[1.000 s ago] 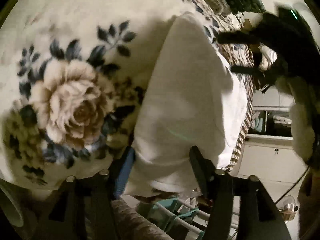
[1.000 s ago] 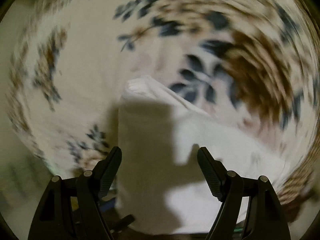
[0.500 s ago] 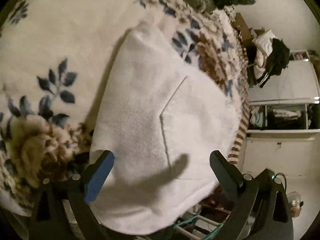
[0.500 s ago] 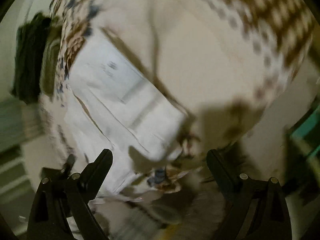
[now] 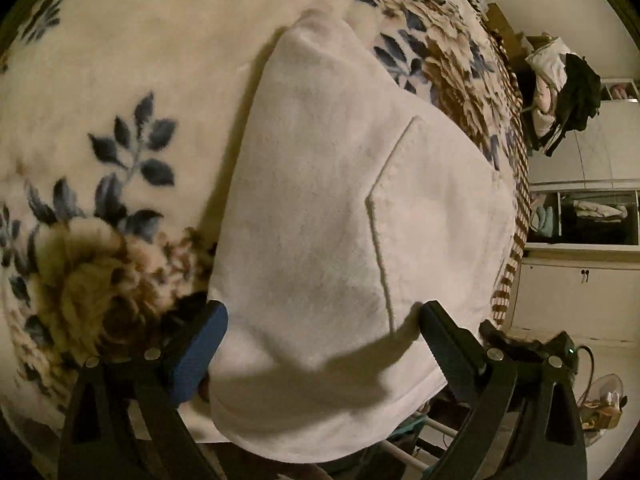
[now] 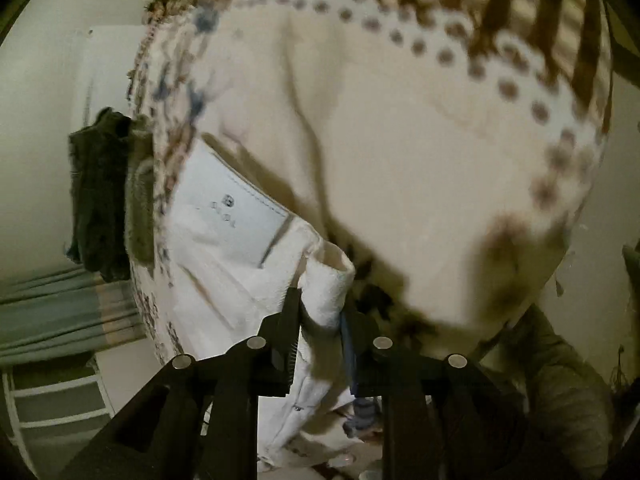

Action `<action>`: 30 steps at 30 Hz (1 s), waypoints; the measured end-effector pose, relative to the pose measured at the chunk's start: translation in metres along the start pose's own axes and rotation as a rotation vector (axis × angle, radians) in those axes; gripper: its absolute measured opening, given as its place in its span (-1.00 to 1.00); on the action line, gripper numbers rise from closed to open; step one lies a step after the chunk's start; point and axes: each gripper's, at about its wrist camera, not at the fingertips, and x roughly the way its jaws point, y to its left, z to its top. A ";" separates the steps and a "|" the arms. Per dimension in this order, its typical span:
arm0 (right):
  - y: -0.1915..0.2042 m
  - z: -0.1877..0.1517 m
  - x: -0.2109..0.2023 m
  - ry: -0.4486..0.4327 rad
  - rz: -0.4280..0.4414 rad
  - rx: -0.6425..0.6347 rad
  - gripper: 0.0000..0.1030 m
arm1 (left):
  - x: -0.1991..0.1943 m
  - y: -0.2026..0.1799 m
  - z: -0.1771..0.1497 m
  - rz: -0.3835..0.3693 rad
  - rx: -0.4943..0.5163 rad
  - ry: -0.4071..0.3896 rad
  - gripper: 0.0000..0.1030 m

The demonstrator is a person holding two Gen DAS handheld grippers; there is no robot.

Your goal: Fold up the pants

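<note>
On the floral blanket [image 5: 120,60], the right claw [image 6: 320,304], earlier apart, is closing on the white pants [image 5: 340,220]; left claw [image 5: 320,328] stays apart.

Your left claw [image 5: 322,330] is matte black plastic, two wedge-shaped fingers on angular triangular arms with cut-out windows. Its left finger carries a blue pad [image 5: 198,354]; the right finger's inner face is dark. Round silver screw heads sit on the knuckles of each arm. Your right claw [image 6: 320,312] is built the same: black arms, four silver screws, a blue strip along its right finger.
</note>
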 end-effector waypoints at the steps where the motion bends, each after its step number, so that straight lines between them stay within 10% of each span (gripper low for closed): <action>1: 0.005 -0.001 -0.010 -0.013 -0.017 -0.028 -0.69 | 0.000 -0.001 0.000 0.003 0.002 0.000 0.91; 8: -0.015 -0.006 -0.016 0.037 -0.168 -0.065 -0.68 | 0.007 -0.011 -0.001 0.010 0.026 0.006 0.91; 15: -0.043 -0.009 -0.014 0.110 0.037 0.080 0.26 | 0.006 -0.005 0.003 0.003 0.013 0.010 0.91; 23: -0.043 -0.030 0.042 0.233 0.165 0.077 0.49 | 0.008 -0.002 0.003 -0.020 0.002 0.006 0.93; 30: -0.043 -0.030 0.081 0.174 0.323 0.211 0.86 | 0.010 0.007 0.004 -0.056 -0.014 0.011 0.98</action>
